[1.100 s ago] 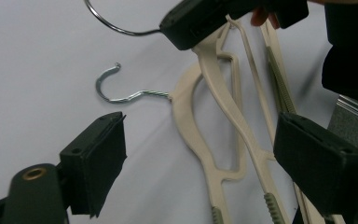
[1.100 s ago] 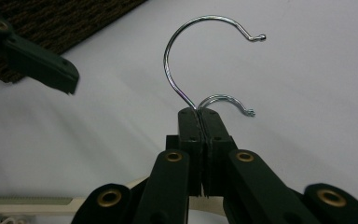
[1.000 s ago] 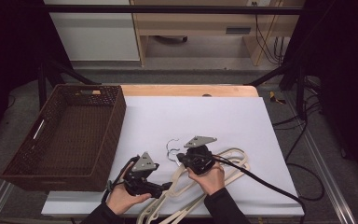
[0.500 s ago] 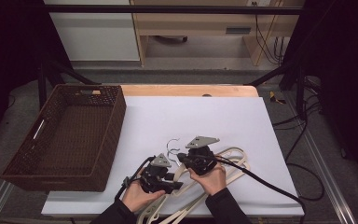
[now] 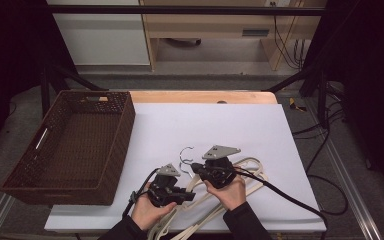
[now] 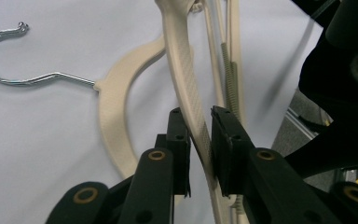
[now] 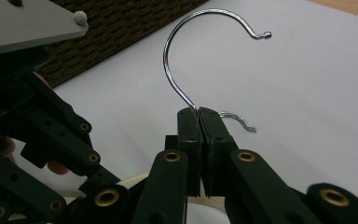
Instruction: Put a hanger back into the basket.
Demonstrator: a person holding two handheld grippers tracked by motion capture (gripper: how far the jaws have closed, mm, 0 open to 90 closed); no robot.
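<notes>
Filling the left of the white table (image 5: 260,125), the wicker basket (image 5: 70,145) stands empty, probably where the cream hangers (image 5: 245,180) at the near edge are headed. The left gripper (image 6: 199,140), jaws just closing, pinches one hanger's arm (image 6: 189,93); the right gripper (image 7: 199,122) is clamped on a chrome hook (image 7: 177,46), likely to pull the tangled pair apart.

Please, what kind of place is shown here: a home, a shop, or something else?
Probably a lab recording bench: a white-covered table in a dark metal frame, loose cables on the floor, with cream hangers and a wicker basket as props.
</notes>
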